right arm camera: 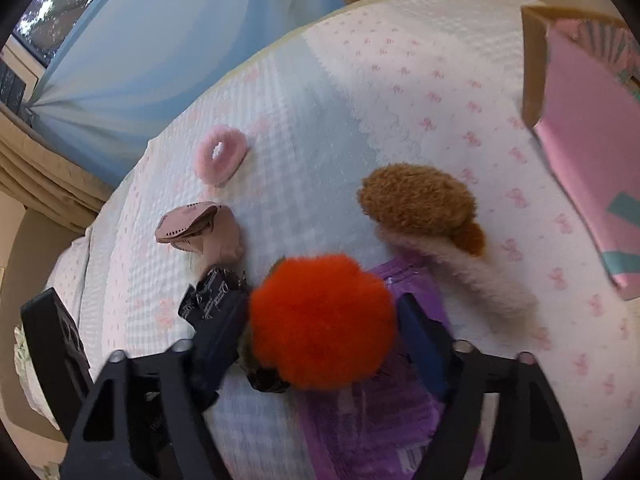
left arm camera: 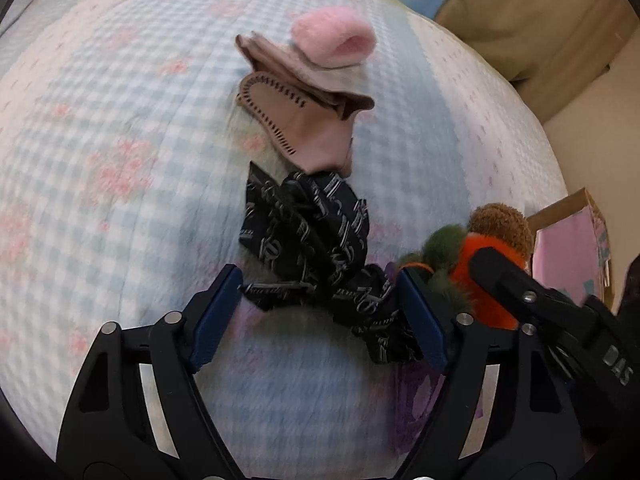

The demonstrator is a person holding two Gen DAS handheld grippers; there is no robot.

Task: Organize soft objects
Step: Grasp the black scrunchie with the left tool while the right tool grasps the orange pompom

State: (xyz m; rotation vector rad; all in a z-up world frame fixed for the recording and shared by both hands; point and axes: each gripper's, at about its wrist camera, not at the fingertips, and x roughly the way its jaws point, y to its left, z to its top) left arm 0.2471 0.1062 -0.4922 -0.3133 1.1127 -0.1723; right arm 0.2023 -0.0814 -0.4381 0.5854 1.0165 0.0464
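Note:
On the bed lie a pink fluffy scrunchie (left arm camera: pixel 334 42) (right arm camera: pixel 219 153), a beige stitched glove (left arm camera: pixel 304 120) (right arm camera: pixel 198 232) and a black patterned scarf (left arm camera: pixel 320 248) (right arm camera: pixel 208 300). My left gripper (left arm camera: pixel 320 312) is open, its blue pads on either side of the scarf's near end. My right gripper (right arm camera: pixel 320 332) holds an orange-and-green plush toy (right arm camera: pixel 322 322) (left arm camera: pixel 464 264) between its pads. A brown-and-cream plush (right arm camera: pixel 424 208) (left arm camera: pixel 502 226) lies just beyond it.
The bed has a blue-checked quilt with pink bows (left arm camera: pixel 120 160) (right arm camera: pixel 400 100). A purple packet (right arm camera: pixel 384 400) lies under the right gripper. An open cardboard box with pink lining (right arm camera: pixel 588 140) (left arm camera: pixel 572 248) stands at the right. Curtains (right arm camera: pixel 140 48) hang behind the bed.

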